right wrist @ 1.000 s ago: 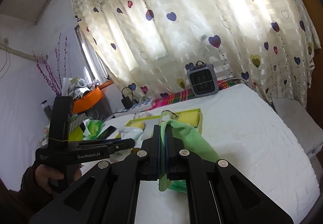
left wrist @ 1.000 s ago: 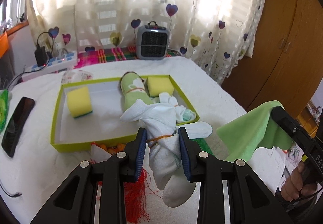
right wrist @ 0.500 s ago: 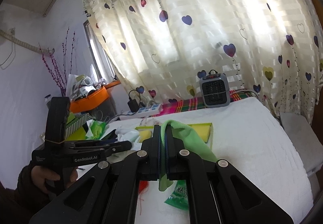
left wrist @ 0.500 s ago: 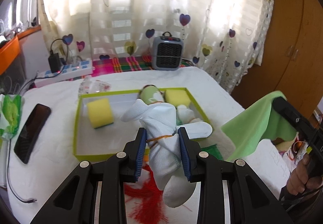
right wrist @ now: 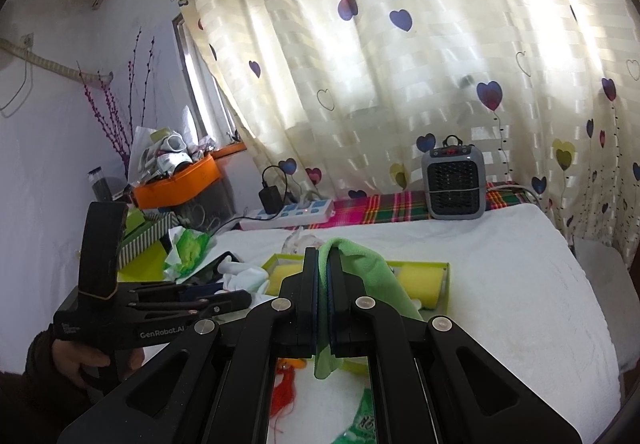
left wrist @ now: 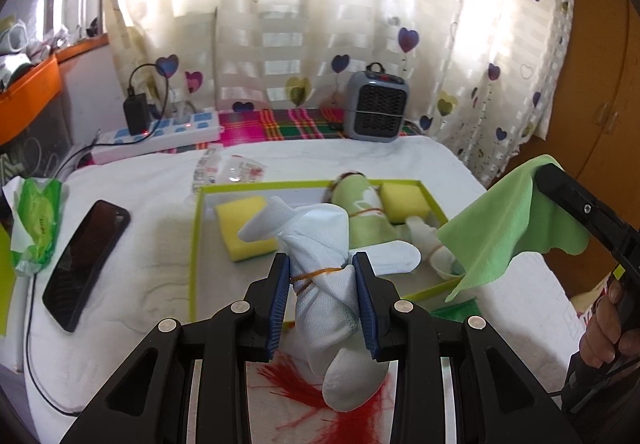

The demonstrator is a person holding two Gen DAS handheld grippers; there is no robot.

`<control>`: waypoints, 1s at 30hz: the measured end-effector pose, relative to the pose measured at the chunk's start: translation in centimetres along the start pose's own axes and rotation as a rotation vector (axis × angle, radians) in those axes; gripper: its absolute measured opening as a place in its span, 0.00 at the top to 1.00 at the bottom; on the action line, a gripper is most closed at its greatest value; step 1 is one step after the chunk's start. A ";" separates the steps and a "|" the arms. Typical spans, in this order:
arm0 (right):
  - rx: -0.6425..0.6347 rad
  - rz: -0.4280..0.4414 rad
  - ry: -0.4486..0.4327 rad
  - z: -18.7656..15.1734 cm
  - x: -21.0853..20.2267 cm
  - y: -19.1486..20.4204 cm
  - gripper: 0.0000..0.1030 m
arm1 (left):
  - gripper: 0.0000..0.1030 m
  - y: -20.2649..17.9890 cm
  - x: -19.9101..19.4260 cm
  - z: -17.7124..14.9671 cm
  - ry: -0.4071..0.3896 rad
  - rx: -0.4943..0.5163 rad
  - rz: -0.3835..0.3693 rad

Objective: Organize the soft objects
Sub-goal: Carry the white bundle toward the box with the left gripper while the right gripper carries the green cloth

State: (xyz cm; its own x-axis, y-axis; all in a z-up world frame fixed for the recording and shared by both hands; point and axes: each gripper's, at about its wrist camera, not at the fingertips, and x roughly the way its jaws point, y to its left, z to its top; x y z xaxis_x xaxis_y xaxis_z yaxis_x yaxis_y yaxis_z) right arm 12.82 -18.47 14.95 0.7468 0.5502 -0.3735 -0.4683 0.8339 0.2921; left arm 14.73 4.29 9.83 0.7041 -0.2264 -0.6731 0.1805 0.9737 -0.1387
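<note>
Sock bundle (left wrist: pixel 324 284), white with a rubber band round it, is clamped between the left gripper (left wrist: pixel 323 300) pads, held above the near edge of the green tray (left wrist: pixel 193 244). Right gripper (right wrist: pixel 322 308) is closed on a green cloth (right wrist: pixel 368 268). Tray holds two yellow sponges (left wrist: pixel 244 224) and a green roll (left wrist: pixel 362 212).

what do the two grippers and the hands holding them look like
Both are matte black plastic two-finger tools with silver screw heads along angular, cut-out linkages. The left gripper has blue ribbed pads on its fingers and white "GenRobot.AI" lettering on its side in the right wrist view. The right gripper looks the same. The left hand shows a dark sleeve; the right hand is bare.
</note>
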 end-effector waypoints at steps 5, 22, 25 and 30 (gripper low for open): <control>-0.006 0.004 0.025 0.4 2.0 -0.1 0.97 | 0.71 1.3 0.7 0.2 0.004 -0.012 0.034; 0.002 -0.004 0.044 1.5 4.7 -0.5 0.97 | 0.71 2.8 1.3 0.6 0.002 -0.031 0.055; 0.008 -0.008 0.031 2.0 4.7 -0.6 0.97 | 0.71 3.2 1.1 0.7 -0.001 -0.039 0.059; -0.002 -0.013 -0.004 3.4 4.3 -0.5 0.97 | 0.71 3.7 0.8 0.8 -0.010 -0.050 0.063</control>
State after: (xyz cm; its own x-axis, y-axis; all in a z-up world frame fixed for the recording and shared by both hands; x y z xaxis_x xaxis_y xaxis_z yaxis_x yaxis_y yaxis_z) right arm 17.89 -16.66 16.22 0.7549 0.5389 -0.3739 -0.4593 0.8413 0.2851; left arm 16.54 7.68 9.40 0.7197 -0.1643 -0.6746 0.1013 0.9861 -0.1320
